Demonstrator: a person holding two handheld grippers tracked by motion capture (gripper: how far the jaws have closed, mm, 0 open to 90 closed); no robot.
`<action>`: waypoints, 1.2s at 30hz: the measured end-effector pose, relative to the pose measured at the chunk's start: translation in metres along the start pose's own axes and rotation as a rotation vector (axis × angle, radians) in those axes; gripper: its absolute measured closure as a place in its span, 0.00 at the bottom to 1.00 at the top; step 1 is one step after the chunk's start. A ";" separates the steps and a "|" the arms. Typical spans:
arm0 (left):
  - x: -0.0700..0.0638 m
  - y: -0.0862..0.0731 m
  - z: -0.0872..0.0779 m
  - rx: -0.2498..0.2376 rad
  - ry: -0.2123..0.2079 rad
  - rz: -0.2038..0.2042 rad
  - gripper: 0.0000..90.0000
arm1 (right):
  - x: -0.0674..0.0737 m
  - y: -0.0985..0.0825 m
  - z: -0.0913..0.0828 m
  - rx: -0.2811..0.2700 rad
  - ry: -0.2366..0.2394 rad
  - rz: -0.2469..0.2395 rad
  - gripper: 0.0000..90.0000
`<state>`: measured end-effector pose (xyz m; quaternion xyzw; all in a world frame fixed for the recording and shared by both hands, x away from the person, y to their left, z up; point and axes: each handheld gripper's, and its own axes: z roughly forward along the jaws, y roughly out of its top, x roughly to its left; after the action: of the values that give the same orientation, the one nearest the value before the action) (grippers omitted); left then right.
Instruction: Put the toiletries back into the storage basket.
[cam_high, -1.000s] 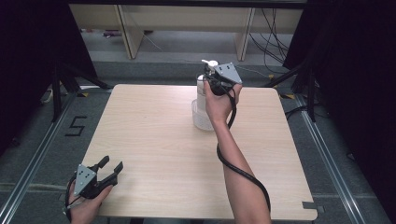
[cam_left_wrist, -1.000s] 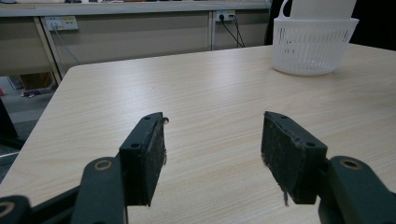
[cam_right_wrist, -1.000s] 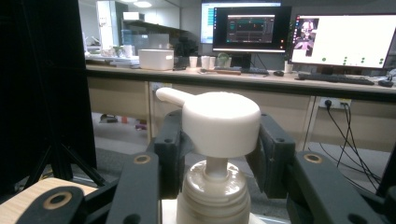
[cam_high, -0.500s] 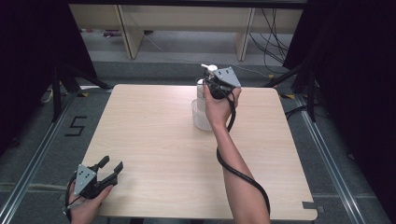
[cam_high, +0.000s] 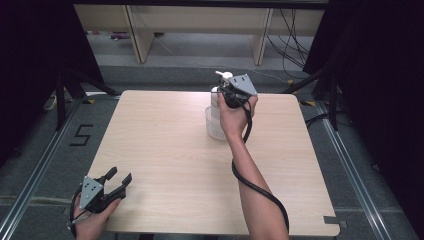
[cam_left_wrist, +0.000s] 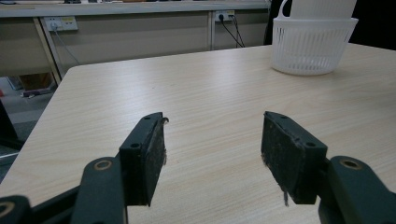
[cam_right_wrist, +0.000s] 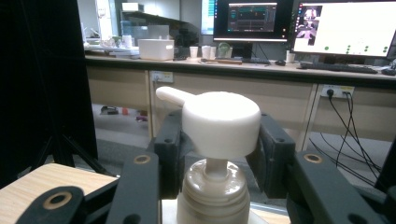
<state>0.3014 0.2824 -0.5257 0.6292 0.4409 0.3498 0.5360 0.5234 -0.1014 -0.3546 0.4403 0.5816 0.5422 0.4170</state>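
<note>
White pump head (cam_right_wrist: 220, 122) — between jaws | right hand-held gripper (cam_right_wrist: 219, 149) clamped.

Lab, monitors (cam_right_wrist: 299, 23) on bench, black curtains (cam_high: 30, 65), floor rails (cam_high: 30, 185)

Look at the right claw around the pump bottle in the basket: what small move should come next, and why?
Probably a straight lift. The right claw has its jaws on either side of the pump head of the bottle, which stands in the white basket. The left claw waits open near the table's front corner.
</note>
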 end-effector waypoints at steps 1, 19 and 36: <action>0.000 0.000 0.000 0.000 0.000 0.000 0.44 | 0.000 0.000 0.000 0.000 0.000 0.000 0.67; 0.000 0.000 0.000 0.000 0.000 -0.002 0.44 | 0.000 -0.010 0.000 0.028 0.000 0.008 0.67; 0.000 0.000 0.000 0.002 0.001 -0.002 0.44 | -0.002 -0.018 0.003 0.045 0.002 -0.005 0.67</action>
<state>0.3014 0.2822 -0.5257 0.6292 0.4420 0.3492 0.5356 0.5255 -0.1030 -0.3730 0.4475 0.5953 0.5284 0.4076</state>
